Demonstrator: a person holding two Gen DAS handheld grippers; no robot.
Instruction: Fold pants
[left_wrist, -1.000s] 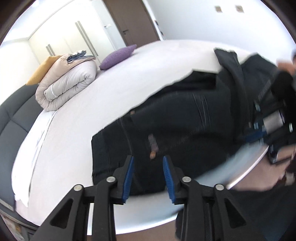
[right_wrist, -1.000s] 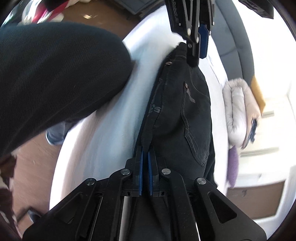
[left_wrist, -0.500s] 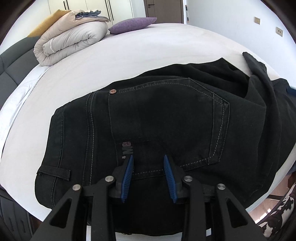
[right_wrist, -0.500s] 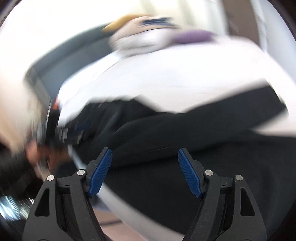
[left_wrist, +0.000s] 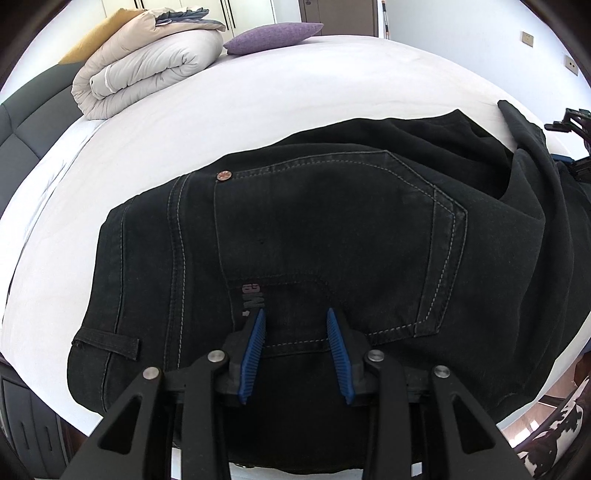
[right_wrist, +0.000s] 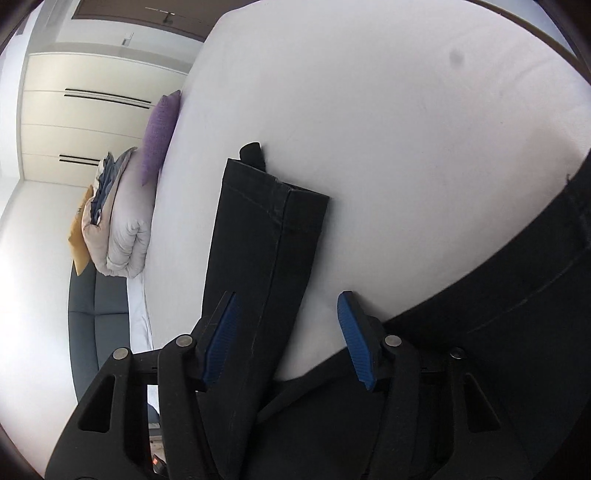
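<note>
Fingers (left_wrist: 255, 347) of the left gripper (left_wrist: 295, 314), black with ribbed blue pads, stand partly open over the seat of a pair of black pants (left_wrist: 332, 240); denim shows in the gap between them, but the pads do not press on it. The pants lie flat on a white bed (left_wrist: 277, 103), back side up, with a rear pocket (left_wrist: 332, 221) outlined in pale stitching, a copper rivet (left_wrist: 224, 175) at its upper left corner and a belt loop (left_wrist: 107, 341) at the left edge. To the right the cloth bunches into loose folds near the bed's edge.

In the right wrist view, the right gripper (right_wrist: 288, 299) has its blue-padded fingers (right_wrist: 354, 339) apart, and its jaws have just been closing from a wider spread. One pant leg runs up between them, nearer the left pad, ending in a hemmed cuff (right_wrist: 273, 195) that lies flat on the sheet; neither pad grips it. More of the dark denim crosses the lower right of that view.

At the far end of the bed sit a rolled beige duvet (left_wrist: 147, 66), a purple pillow (left_wrist: 273, 33) and a mustard cushion (left_wrist: 99, 35), with pale wardrobe doors (right_wrist: 85, 122) behind.
</note>
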